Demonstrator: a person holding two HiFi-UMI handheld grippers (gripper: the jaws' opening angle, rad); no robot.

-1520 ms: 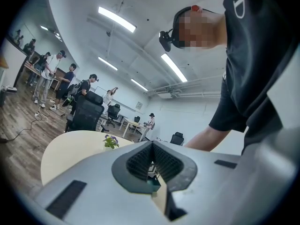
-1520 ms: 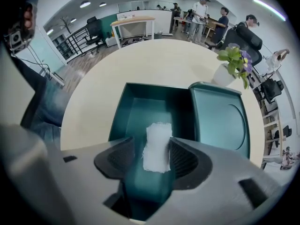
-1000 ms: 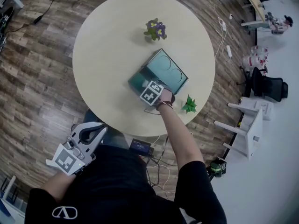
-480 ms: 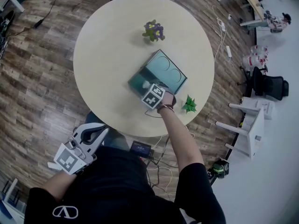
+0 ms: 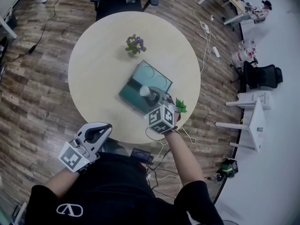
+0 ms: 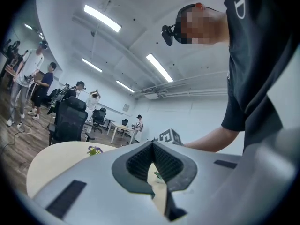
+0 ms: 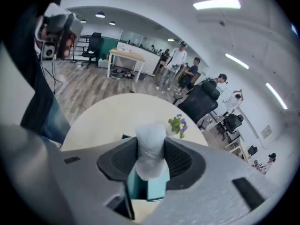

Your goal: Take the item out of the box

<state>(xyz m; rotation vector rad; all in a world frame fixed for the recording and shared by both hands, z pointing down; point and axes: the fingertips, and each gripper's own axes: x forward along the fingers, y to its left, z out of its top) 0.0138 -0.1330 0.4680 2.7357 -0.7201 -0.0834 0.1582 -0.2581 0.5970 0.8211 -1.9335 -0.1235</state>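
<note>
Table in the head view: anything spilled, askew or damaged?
Nothing stands out. The open box lies flat on the table, both small plants stand upright, and the right gripper's jaws hold the white item over the box. No spill shows.

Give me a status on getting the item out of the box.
Done: the right gripper is clamped on the white item. In hand: holding it over the open teal box. Remaining: carry it clear and set it on the table.

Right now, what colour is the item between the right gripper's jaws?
The item is white; the right gripper view shows it best.
</note>
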